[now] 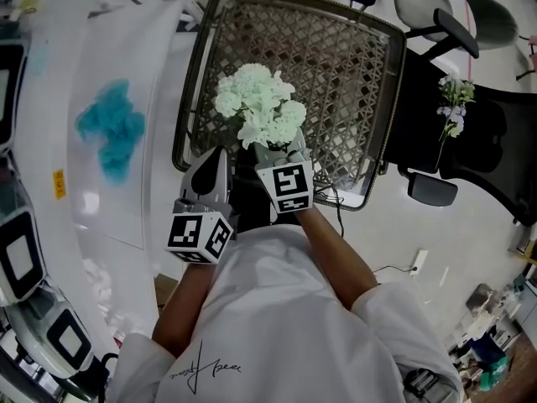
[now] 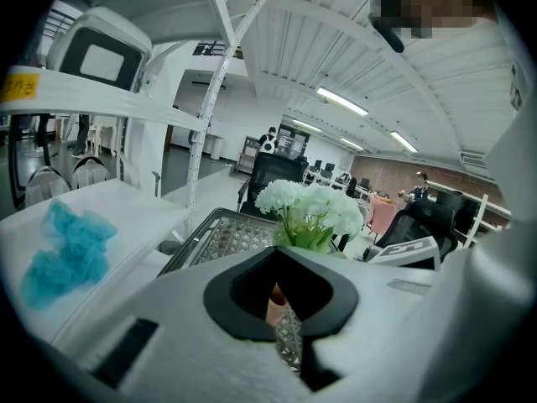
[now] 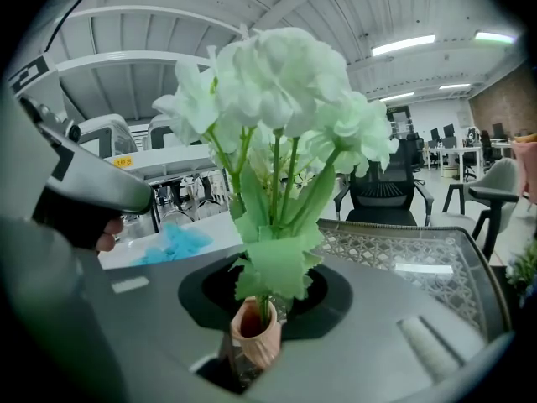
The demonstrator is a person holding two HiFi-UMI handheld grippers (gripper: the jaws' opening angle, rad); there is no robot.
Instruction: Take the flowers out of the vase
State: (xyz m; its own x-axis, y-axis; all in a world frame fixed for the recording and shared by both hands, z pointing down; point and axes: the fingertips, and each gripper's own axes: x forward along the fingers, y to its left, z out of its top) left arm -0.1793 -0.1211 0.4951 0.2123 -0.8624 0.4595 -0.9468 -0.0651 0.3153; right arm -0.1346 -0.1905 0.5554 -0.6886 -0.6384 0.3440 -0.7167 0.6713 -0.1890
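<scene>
A bunch of white-green flowers stands over a wire-mesh tray. In the right gripper view the stems drop into a small peach vase. That vase sits in the slot of my right gripper, whose jaws are shut on it. In the head view the vase is hidden under the blooms, with the right gripper just below them. My left gripper lies beside it on the left. Its own view shows the flowers ahead and the vase through the narrow slit of the left gripper.
A turquoise tuft lies on the white table to the left. To the right, a pale flower sprig rests on a black office chair. White shelving and machines line the left edge. A cable runs over the floor.
</scene>
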